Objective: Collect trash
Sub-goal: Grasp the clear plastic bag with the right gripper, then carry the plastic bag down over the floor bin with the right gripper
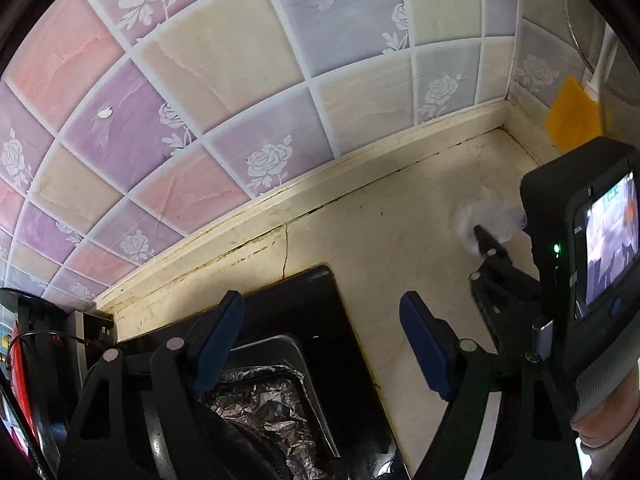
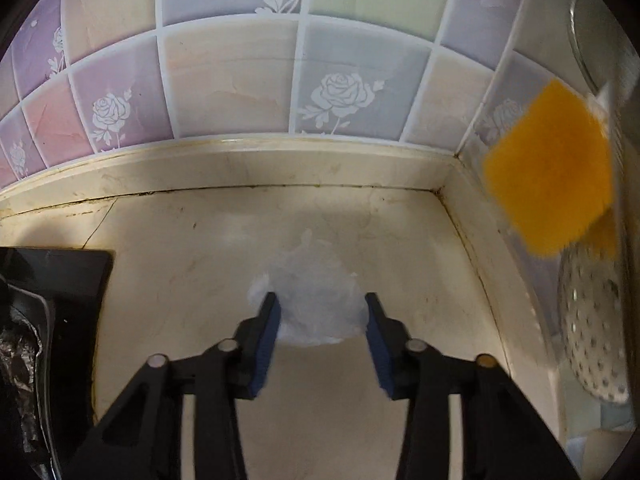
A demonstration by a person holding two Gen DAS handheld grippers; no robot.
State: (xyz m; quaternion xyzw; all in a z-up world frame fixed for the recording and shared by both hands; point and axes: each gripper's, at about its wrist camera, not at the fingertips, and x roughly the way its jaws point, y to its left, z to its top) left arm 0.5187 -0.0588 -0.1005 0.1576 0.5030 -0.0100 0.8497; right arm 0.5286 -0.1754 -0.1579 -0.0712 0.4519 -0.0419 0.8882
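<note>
The right tongs [image 2: 320,308] point down at a crumpled wad of clear plastic wrap [image 2: 316,300] lying on the cream worktop [image 2: 180,280] near the back corner; their blue pads [image 2: 270,324] stand on either side of the wad, at its edges, and whether they press on it cannot be told. The left tongs [image 1: 320,328] stand wide apart with nothing between them, above the edge of a black stove top [image 1: 320,320]. Only the left view shows the right tool from the side, with its lit screen [image 1: 610,240], a sleeved hand [image 1: 604,420] below it, and a foil-lined burner tray [image 1: 264,396]. Only the right view shows a perforated metal skimmer [image 2: 592,320] hanging at the side wall below an orange scouring pad [image 2: 548,168]. Pastel tiles with white roses [image 2: 344,92] cover the walls behind, above a grimy cream upstand.
</note>
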